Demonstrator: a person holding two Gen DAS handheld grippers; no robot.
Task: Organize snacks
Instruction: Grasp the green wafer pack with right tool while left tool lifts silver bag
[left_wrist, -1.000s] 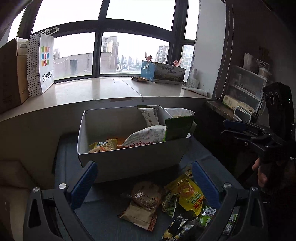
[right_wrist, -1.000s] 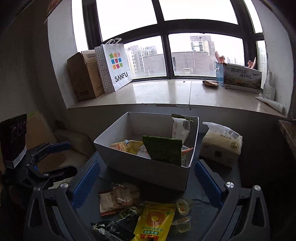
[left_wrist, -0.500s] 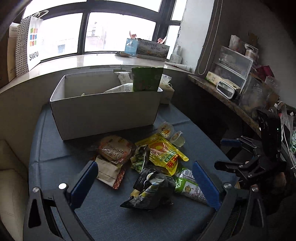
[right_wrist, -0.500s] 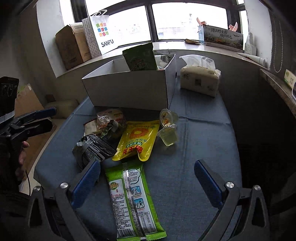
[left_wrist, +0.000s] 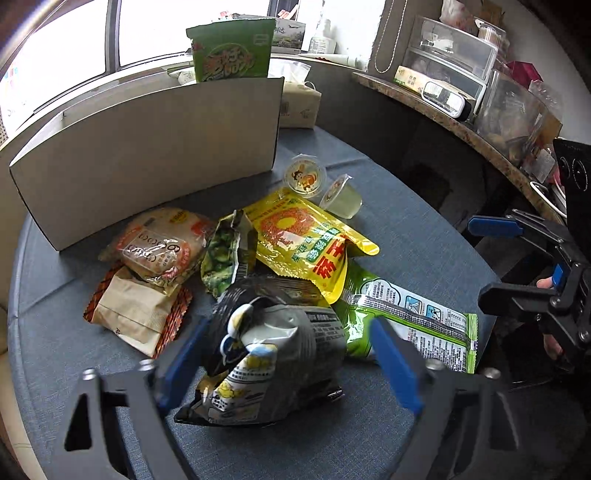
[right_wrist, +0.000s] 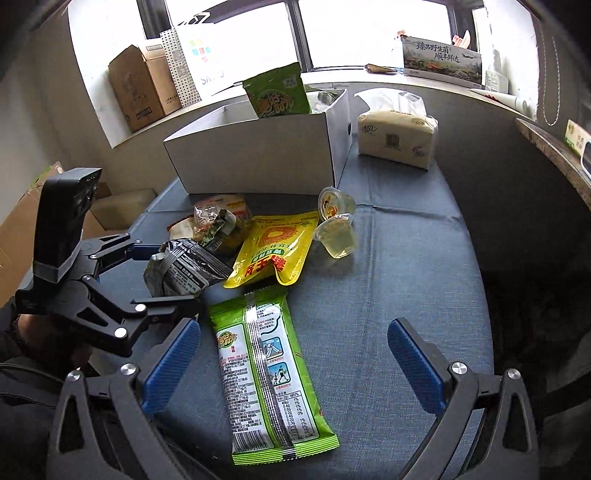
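Observation:
A white box (left_wrist: 147, 147) (right_wrist: 255, 151) with a green packet (left_wrist: 232, 51) (right_wrist: 277, 94) sticking out stands on the blue-grey table. Loose snacks lie before it: a black-grey bag (left_wrist: 266, 354) (right_wrist: 184, 271), a yellow pouch (left_wrist: 306, 240) (right_wrist: 273, 251), a long green packet (left_wrist: 406, 317) (right_wrist: 266, 373), two jelly cups (left_wrist: 306, 175) (right_wrist: 338, 232), an orange-printed packet (left_wrist: 159, 243) and a brown wrapper (left_wrist: 136, 314). My left gripper (left_wrist: 284, 365) (right_wrist: 159, 269) is open, its fingers on either side of the black-grey bag. My right gripper (right_wrist: 291, 369) (left_wrist: 495, 262) is open, low over the long green packet.
A tissue pack (right_wrist: 397, 140) (left_wrist: 299, 105) sits right of the box. A shelf with clear bins (left_wrist: 461, 55) runs along the right. On the windowsill stand a cardboard box (right_wrist: 136, 88), a paper bag (right_wrist: 192, 62) and a printed carton (right_wrist: 441, 61).
Both grippers have dropped from above the box towards the table and moved in on the loose snacks. The left one now straddles the black-grey bag; the right one hangs over the green packet.

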